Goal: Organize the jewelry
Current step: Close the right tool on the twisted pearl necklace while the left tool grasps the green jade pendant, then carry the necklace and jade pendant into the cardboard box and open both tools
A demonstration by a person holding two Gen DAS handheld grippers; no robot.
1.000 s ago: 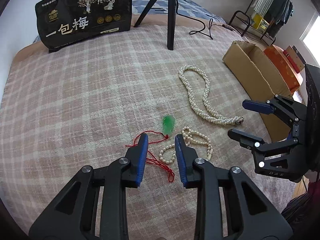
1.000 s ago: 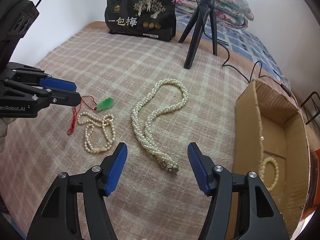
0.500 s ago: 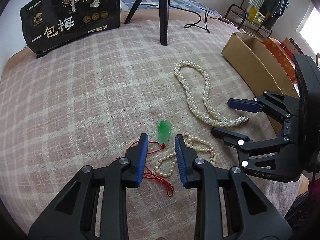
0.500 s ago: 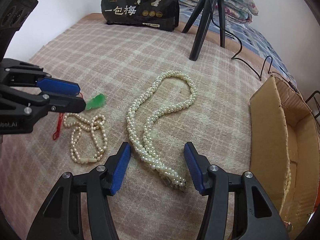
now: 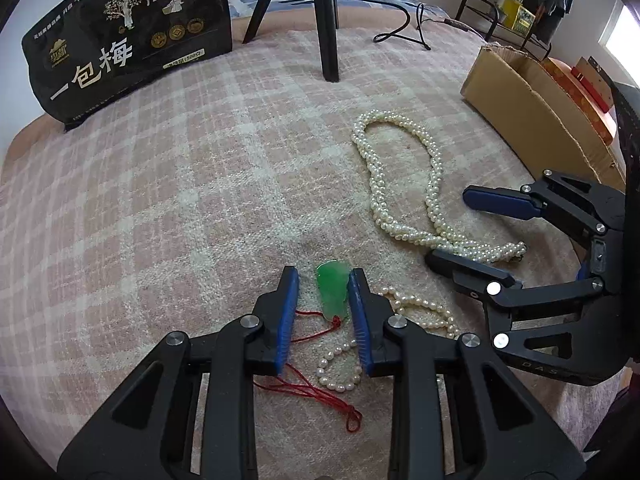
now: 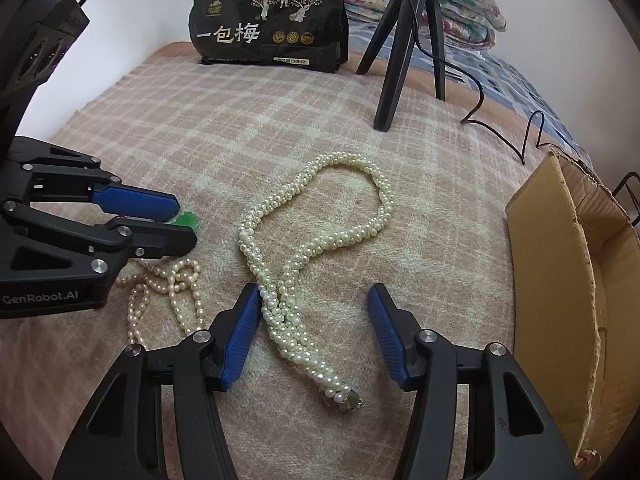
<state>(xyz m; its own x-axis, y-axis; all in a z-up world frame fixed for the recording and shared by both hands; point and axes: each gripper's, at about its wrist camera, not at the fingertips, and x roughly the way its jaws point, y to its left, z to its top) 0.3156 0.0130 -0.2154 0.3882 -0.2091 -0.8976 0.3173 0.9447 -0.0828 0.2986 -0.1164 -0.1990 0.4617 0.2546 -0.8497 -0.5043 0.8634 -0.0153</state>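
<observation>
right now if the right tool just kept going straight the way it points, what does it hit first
Probably the twisted pearl necklace: the open right tool already straddles its clasp end on the blanket. Beyond that, the tripod, though depth is unclear.

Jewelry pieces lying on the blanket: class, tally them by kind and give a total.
Twisted pearl necklace: 1
Thin pearl strand: 1
Green pendant on red cord: 1
Total: 3
</observation>
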